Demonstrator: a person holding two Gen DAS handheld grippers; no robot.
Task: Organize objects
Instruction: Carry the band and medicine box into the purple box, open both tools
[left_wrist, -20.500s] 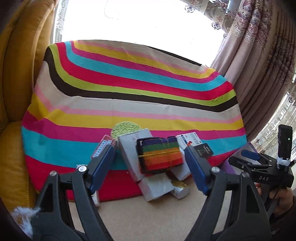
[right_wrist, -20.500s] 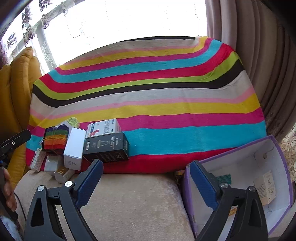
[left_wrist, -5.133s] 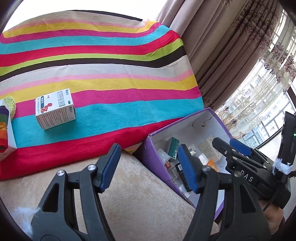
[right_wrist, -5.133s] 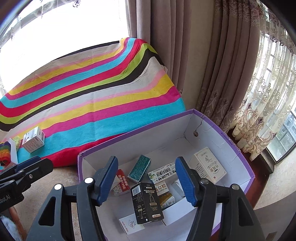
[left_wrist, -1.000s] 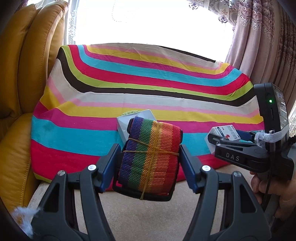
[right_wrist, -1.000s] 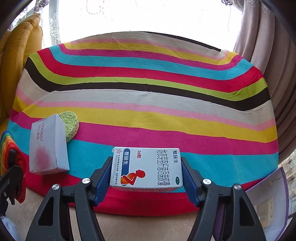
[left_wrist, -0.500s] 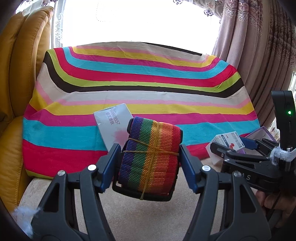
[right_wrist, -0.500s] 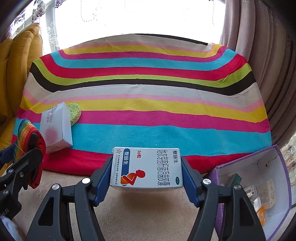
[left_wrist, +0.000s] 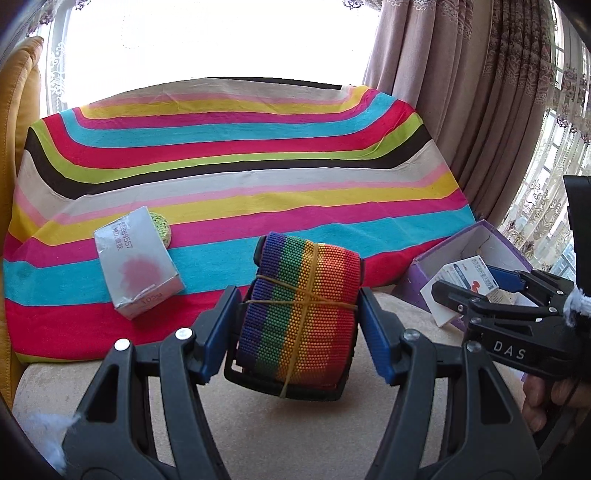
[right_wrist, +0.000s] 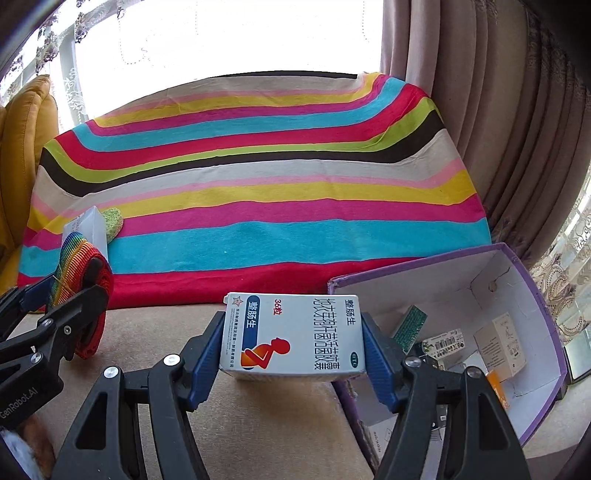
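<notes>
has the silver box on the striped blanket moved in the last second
Cannot tell. The silver box still leans on the green pad over the same stripes of the striped blanket; its shift left in the left wrist view fits the camera swinging right.

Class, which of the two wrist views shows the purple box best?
The right wrist view: the purple box shows its open inside and the small packs lying in it. The left wrist view catches only one corner of it, partly hidden behind the right gripper.
</notes>
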